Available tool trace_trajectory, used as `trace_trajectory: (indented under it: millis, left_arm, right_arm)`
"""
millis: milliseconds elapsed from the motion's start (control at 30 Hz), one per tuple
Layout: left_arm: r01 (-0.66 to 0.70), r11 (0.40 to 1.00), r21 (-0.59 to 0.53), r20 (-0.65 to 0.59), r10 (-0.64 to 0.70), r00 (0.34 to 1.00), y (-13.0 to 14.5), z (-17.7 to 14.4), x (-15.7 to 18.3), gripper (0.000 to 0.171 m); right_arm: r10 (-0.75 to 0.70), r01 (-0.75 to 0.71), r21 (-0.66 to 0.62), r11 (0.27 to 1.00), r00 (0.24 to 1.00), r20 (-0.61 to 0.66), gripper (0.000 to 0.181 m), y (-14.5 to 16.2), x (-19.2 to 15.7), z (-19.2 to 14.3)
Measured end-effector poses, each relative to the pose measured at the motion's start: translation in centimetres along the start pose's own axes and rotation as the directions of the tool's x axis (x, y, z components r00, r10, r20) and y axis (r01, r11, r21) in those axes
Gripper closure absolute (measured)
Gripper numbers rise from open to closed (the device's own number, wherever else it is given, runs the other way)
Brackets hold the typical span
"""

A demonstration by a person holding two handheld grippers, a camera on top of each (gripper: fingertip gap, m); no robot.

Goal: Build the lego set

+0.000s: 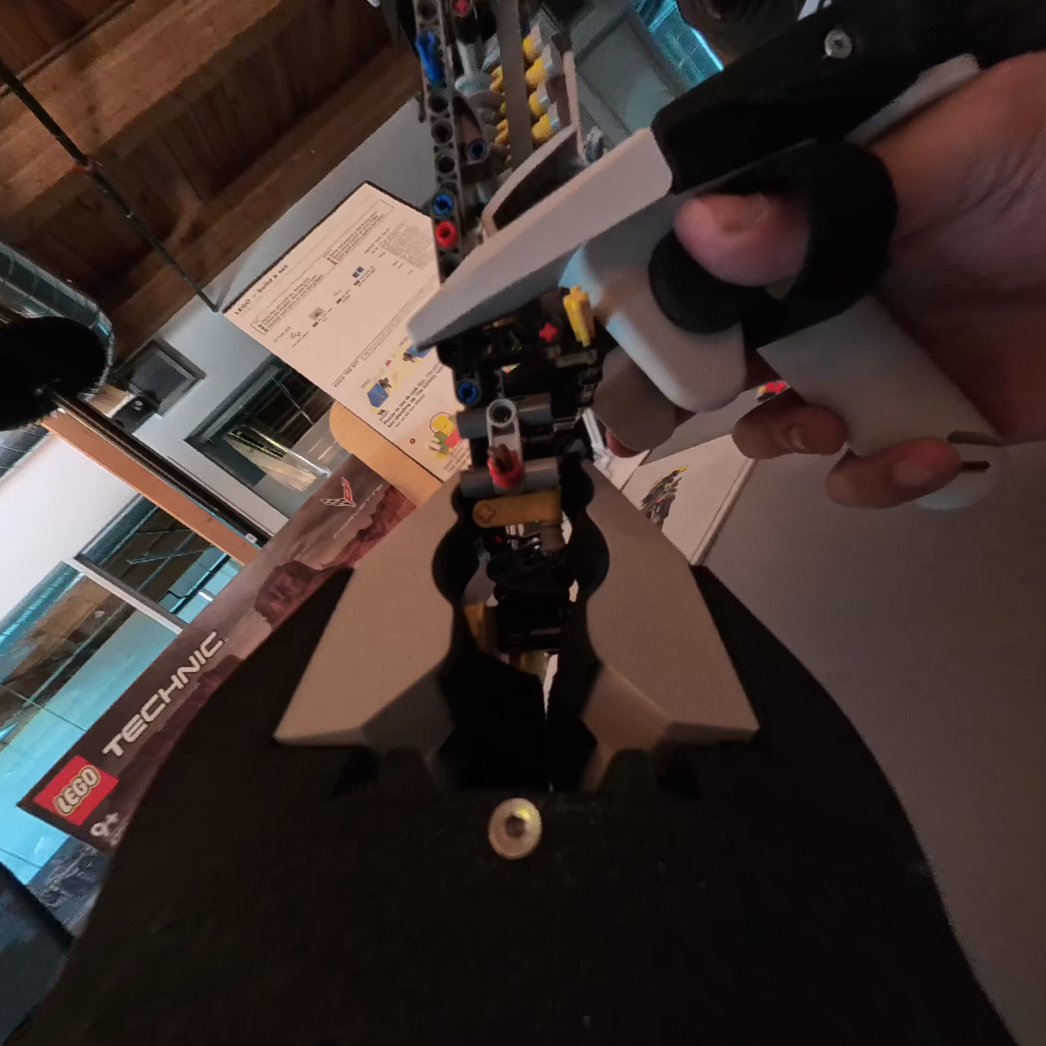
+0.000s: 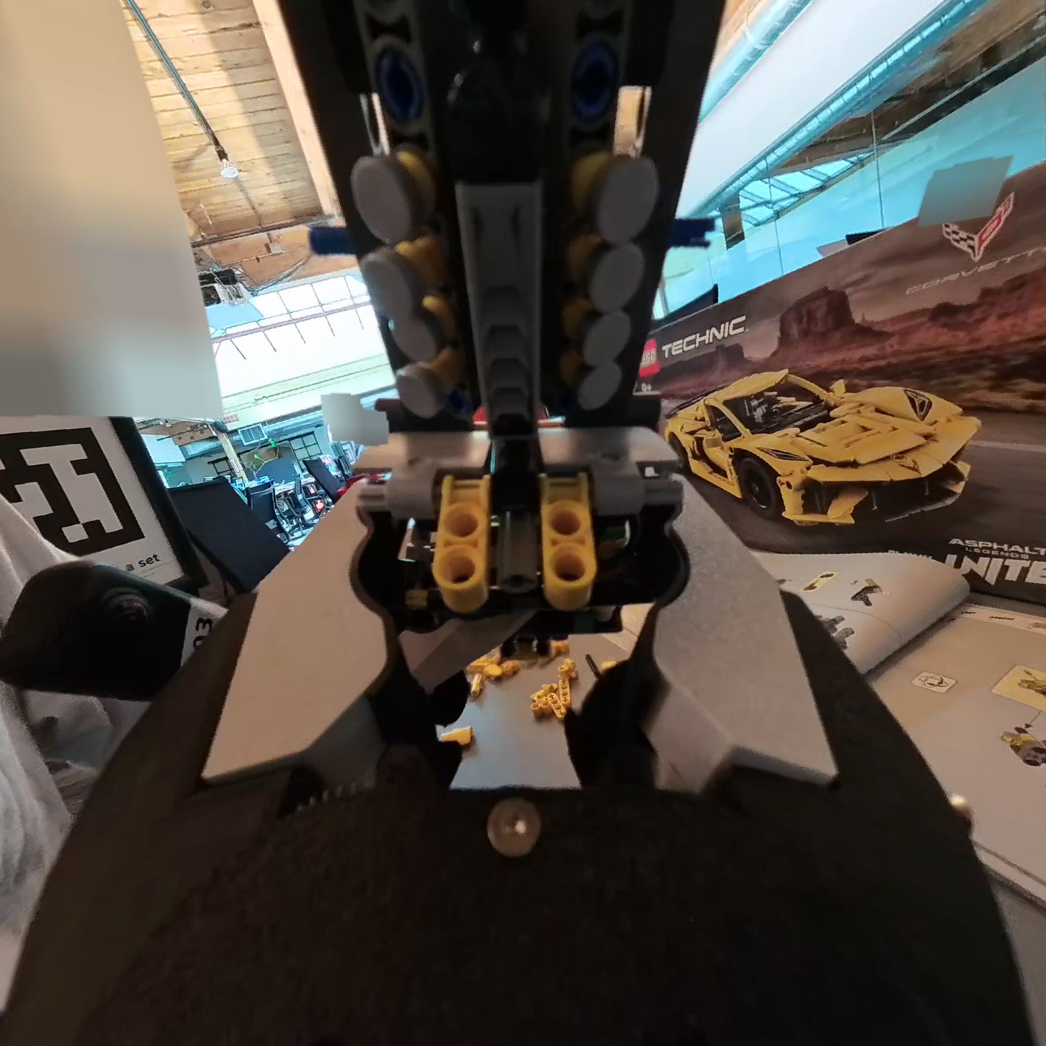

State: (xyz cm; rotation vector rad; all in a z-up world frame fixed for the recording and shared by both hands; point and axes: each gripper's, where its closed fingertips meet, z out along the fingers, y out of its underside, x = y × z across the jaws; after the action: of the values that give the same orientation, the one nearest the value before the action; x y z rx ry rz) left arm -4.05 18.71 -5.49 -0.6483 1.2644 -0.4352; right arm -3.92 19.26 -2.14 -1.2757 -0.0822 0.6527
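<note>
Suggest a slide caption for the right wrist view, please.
Right gripper clamps the lego assembly above loose yellow pieces.

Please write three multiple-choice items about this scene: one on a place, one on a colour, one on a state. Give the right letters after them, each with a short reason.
1. Where do the loose yellow pieces lie?
A. on the table below the held assembly
B. on top of the set box
C. on the open booklet

2. What colour are the two connectors at the near end of the assembly?
A. red
B. yellow
C. blue

3. How is the right gripper?
A. open and free
B. lying on the table
C. shut on the assembly

Answers: 1 A, they are scattered on the table under it; 2 B, both are yellow; 3 C, its fingers press both sides.
</note>
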Motion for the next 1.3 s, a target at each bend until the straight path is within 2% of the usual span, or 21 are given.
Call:
trace_trajectory:
  millis: [133,267,300,367,467,600,667,800,967,1067,1133,1233,1300]
  left_arm:
    - [0.019,1.000,-0.016,-0.011,-0.019,1.000,0.2,0.1,0.0,0.147]
    - [0.154,0.988,-0.032,-0.064,-0.156,0.986,0.6,0.4,0.0,0.147]
    - [0.168,0.985,-0.026,-0.065,-0.169,0.983,0.7,0.5,-0.2,0.147]
    - [0.221,0.975,-0.022,-0.048,-0.222,0.974,0.9,0.5,-1.0,0.146]
    - [0.326,0.944,-0.047,-0.026,-0.328,0.944,2.0,0.6,-2.3,0.147]
    - [0.387,0.920,-0.069,-0.002,-0.388,0.922,3.1,0.6,-3.1,0.146]
    - [0.374,0.925,-0.071,0.013,-0.374,0.927,3.1,0.6,-3.3,0.147]
    - [0.331,0.942,-0.062,0.031,-0.329,0.944,2.6,0.4,-3.2,0.147]
    - [0.368,0.928,-0.058,0.015,-0.368,0.930,2.6,0.5,-3.0,0.147]
    - [0.455,0.888,-0.071,-0.013,-0.457,0.889,3.0,0.8,-2.8,0.147]
    - [0.524,0.847,-0.087,-0.022,-0.528,0.849,3.6,1.0,-3.0,0.147]
    - [0.564,0.819,-0.104,-0.013,-0.568,0.823,4.5,1.2,-3.3,0.147]
    - [0.564,0.819,-0.103,-0.010,-0.568,0.823,4.6,1.2,-3.4,0.147]
  right_arm:
    - [0.020,-0.020,0.001,1.000,1.000,-0.010,0.088,0.0,0.2,0.0]
    - [0.016,-0.016,0.000,1.000,0.999,-0.052,0.087,0.0,0.8,0.3]
    - [0.013,-0.012,0.001,1.000,0.999,-0.046,0.084,-0.1,0.8,0.5]
    - [0.028,-0.028,0.037,0.999,1.000,0.008,0.065,-0.6,-0.1,0.8]
    - [0.010,-0.009,0.029,1.000,1.000,-0.026,0.062,-0.3,0.1,0.7]
    - [-0.033,0.030,-0.027,0.999,0.993,-0.114,0.059,0.9,0.6,1.6]
    - [-0.022,0.019,-0.023,1.000,0.988,-0.152,0.060,1.0,1.1,2.0]
    - [0.006,-0.005,0.004,1.000,0.989,-0.148,0.064,0.7,1.0,2.3]
    - [0.007,-0.007,-0.001,1.000,0.989,-0.145,0.068,0.6,0.9,2.1]
    - [-0.013,0.005,-0.045,0.999,0.983,-0.183,0.077,0.8,1.0,1.5]
    - [-0.072,0.051,-0.094,0.994,0.971,-0.230,0.098,0.9,1.1,0.9]
    - [-0.003,-0.027,-0.107,0.994,0.963,-0.269,0.100,0.9,1.2,0.6]
    - [0.074,-0.098,-0.084,0.992,0.965,-0.251,0.092,0.9,1.1,1.0]
